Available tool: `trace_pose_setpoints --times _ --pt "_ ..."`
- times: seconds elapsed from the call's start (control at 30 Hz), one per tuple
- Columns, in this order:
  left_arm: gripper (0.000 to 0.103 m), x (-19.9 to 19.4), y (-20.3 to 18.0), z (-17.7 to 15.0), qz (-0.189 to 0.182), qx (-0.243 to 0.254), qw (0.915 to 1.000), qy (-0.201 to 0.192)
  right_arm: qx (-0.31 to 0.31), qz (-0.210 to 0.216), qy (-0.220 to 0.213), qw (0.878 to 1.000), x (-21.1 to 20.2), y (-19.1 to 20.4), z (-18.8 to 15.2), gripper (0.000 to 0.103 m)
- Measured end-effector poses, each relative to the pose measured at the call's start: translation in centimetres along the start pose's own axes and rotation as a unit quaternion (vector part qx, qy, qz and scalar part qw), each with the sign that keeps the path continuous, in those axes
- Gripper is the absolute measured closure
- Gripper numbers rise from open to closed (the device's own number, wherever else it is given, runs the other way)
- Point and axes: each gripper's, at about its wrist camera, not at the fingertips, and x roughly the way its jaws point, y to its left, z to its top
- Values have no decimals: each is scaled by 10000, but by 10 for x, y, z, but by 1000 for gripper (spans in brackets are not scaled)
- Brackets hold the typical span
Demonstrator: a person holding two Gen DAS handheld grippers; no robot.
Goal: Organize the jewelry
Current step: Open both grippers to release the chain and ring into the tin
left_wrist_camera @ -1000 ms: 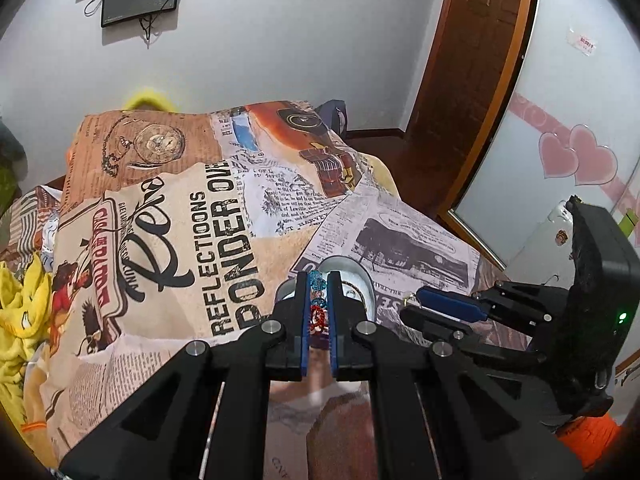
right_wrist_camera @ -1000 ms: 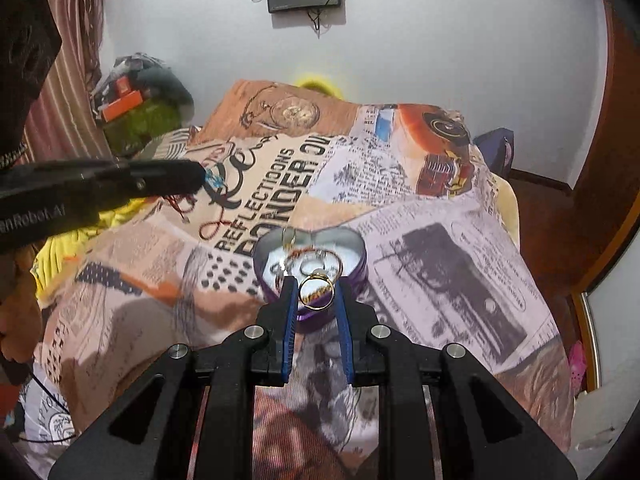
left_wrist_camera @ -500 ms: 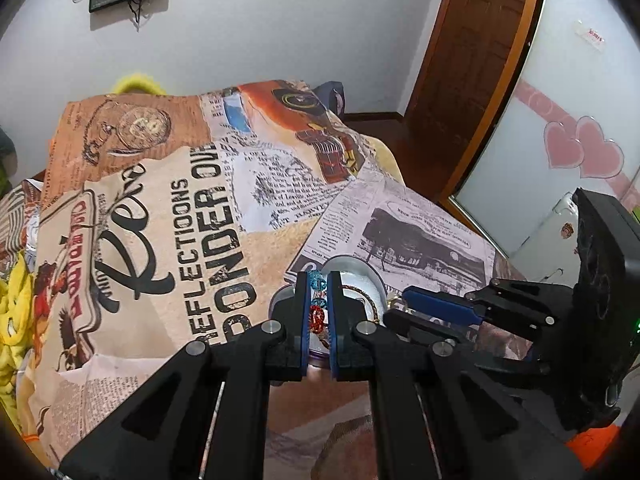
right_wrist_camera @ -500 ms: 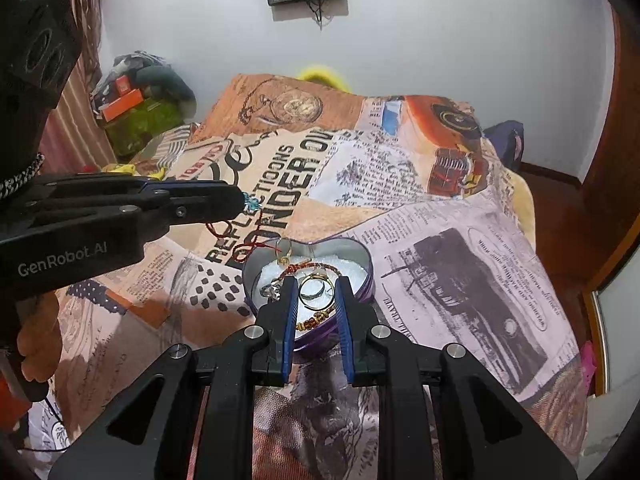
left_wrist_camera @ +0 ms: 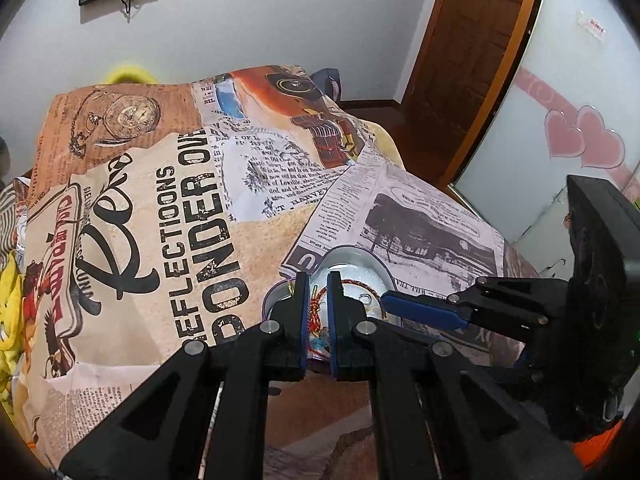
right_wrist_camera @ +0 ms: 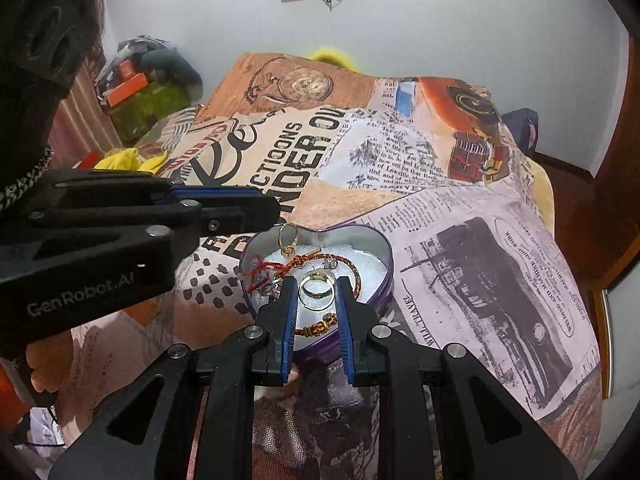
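A purple heart-shaped tin (right_wrist_camera: 382,276) with white padding sits on the printed bedspread; it also shows in the left wrist view (left_wrist_camera: 362,258). Inside lie a red-and-gold braided cord bracelet (right_wrist_camera: 304,262), a gold ring with a stone (right_wrist_camera: 289,236), small silver pieces and a gold chain. My right gripper (right_wrist_camera: 317,294) is shut on a gold ring (right_wrist_camera: 318,292) just above the tin's near side. My left gripper (left_wrist_camera: 317,304) hovers over the tin's left rim, jaws slightly apart, with a red cord and blue beads (left_wrist_camera: 316,322) between the pads.
The bedspread (left_wrist_camera: 168,208) covers the whole bed. Yellow cloth (left_wrist_camera: 10,320) lies at its left edge. Boxes and clutter (right_wrist_camera: 140,88) sit at the far left corner. A wooden door (left_wrist_camera: 472,52) and a glass panel with pink hearts stand to the right.
Both grippers moved in over the tin. The left gripper's jaws have parted a little and the beaded cord hangs lower between them. The right gripper still holds the ring.
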Motion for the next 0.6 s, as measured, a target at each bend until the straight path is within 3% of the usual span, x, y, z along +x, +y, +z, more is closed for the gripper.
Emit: trace_pose_setpoints --times 0.1,0.17,0.4,0.6 --pt "97 -5 1 0 -16 -34 10000 -18 26 23 63 10000 2 -1 0 80" --pt "96 -11 2 0 15 -60 10000 -74 43 33 14 10000 -3 0 0 70" --pt "96 -52 1 -2 288 -133 9984 -478 75 -197 -297 9993 -31 2 5 70" --pt "89 -103 -10 -5 518 -126 9931 -1046 171 -345 -888 9953 -84 7 13 70"
